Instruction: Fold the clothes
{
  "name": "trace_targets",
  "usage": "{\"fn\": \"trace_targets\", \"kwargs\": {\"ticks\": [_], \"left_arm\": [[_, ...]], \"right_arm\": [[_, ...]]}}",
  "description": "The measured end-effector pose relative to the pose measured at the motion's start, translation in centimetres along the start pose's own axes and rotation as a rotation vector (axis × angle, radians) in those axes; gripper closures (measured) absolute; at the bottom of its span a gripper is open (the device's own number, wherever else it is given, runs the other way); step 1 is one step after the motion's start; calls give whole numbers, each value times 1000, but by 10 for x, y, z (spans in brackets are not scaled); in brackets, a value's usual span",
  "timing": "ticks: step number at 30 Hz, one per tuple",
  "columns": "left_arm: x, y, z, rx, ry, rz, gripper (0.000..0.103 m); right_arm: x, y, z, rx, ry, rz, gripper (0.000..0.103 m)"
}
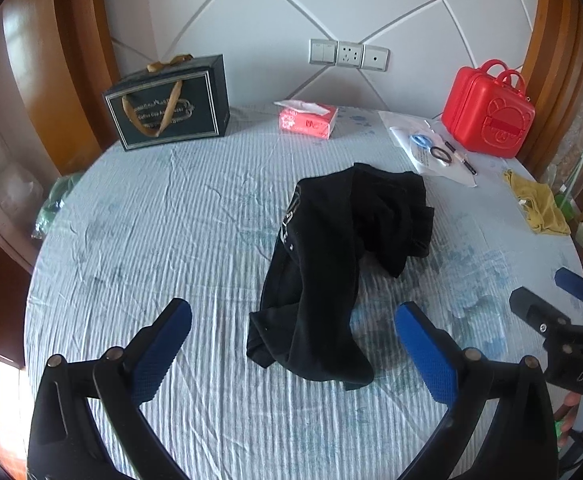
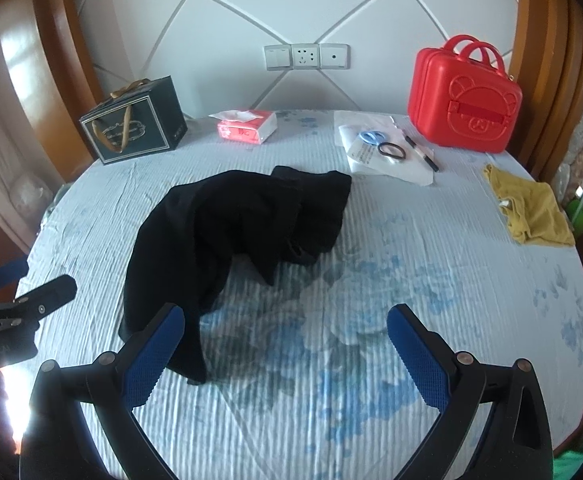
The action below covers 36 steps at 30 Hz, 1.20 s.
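A crumpled black garment [image 1: 331, 264] lies in a heap on the blue striped bedsheet [image 1: 151, 240]; it also shows in the right wrist view [image 2: 227, 240]. My left gripper [image 1: 291, 320] is open and empty, hovering just in front of the garment's near end. My right gripper [image 2: 283, 328] is open and empty, with its left finger [image 2: 151, 360] over the garment's near edge. The right gripper also shows at the right edge of the left wrist view [image 1: 547, 292]. A yellow cloth [image 2: 531, 212] lies crumpled at the right edge of the bed.
Along the headboard stand a dark gift bag [image 1: 167, 104], a red tissue pack [image 1: 307, 118] and a red carry case [image 1: 487, 112]. White papers with blue scissors, a black ring and a pen [image 1: 431, 148] lie beside the case. Wooden bed frame curves on both sides.
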<state>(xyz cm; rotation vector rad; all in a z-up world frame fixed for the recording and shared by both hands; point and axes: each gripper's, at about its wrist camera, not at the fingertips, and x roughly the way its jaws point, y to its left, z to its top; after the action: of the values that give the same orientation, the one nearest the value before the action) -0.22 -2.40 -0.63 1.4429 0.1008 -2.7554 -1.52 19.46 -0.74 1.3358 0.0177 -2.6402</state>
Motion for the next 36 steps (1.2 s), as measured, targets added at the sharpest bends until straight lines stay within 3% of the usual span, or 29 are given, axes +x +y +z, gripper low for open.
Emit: {"fn": "trace_targets", "kwargs": {"ticks": [36], "left_arm": [[35,12,3,-41,69,24,0]], "right_arm": [[28,-13,14,-7,45,-40,0]]}}
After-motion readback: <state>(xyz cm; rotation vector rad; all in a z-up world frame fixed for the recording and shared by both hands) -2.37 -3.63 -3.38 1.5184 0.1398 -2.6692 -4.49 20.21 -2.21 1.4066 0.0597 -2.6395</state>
